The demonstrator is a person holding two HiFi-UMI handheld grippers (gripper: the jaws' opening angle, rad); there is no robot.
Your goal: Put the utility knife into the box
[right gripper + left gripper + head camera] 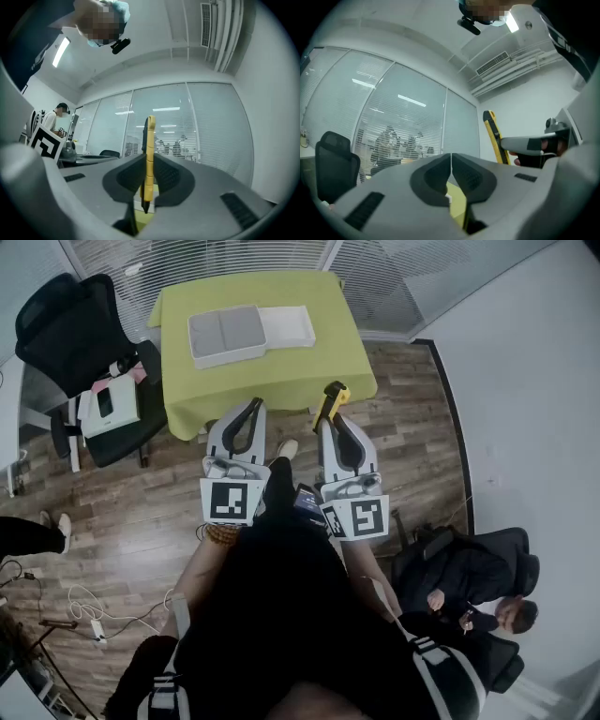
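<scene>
- Table, green-clothed, at 12 o'clock in the head view; my two grippers cover its near skirt.
- Office chair, at 10 o'clock; the items on its seat are too small to tell.
- Box, open on the tabletop at 12 o'clock; I cannot make out its interior.
- My right gripper, jaws clamped on the utility knife, well short of the box; from above only its yellow end shows.
- My left gripper, jaws pressed together, empty.
</scene>
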